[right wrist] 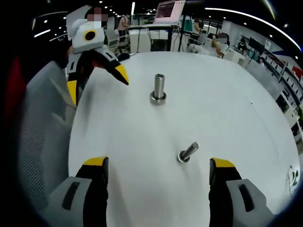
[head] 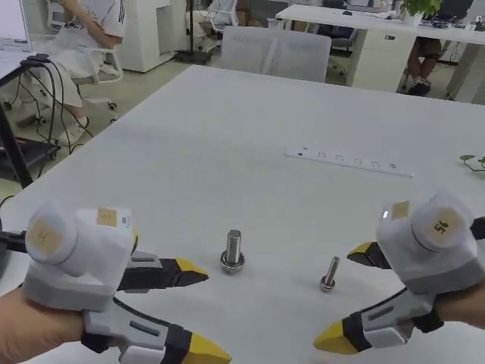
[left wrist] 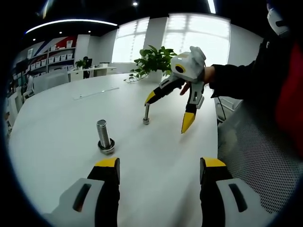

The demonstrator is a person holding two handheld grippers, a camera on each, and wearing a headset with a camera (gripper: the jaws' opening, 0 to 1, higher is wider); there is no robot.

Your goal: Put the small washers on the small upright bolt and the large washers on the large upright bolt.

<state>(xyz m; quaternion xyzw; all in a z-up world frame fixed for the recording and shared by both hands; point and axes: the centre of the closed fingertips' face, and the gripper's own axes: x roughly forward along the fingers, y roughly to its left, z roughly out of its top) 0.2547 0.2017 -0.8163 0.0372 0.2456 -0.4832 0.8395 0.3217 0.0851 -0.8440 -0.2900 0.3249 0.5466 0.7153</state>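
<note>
Head view: the large bolt (head: 233, 252) and the small bolt (head: 330, 274) stand apart on the white worktop (head: 227, 144), threads up so that rings can drop over them. The left tongs (head: 198, 312) and right tongs (head: 339, 296) flank them, one at each side, both spread wide with nothing in them. That placing looks meant to give each hand a clear way in. A power strip (head: 348, 161) lies well behind, out of the way.

Left gripper view: the large bolt (left wrist: 104, 137) is near, just ahead of the spread tongs (left wrist: 161, 165). Its foot is wider than its shank, and I cannot tell whether that is the head or washers. The small bolt (left wrist: 147, 113) is farther off, with the right tongs (left wrist: 168, 113) splayed just beyond it. A plant (left wrist: 154, 61) stands at the far edge.

Right gripper view: the small bolt (right wrist: 188, 152) lies between the spread tongs (right wrist: 159, 163) and leans here, perhaps from the lens. The large bolt (right wrist: 158, 88) is beyond it, with the left tongs (right wrist: 97, 85) beside. Nothing blocks either bolt.
</note>
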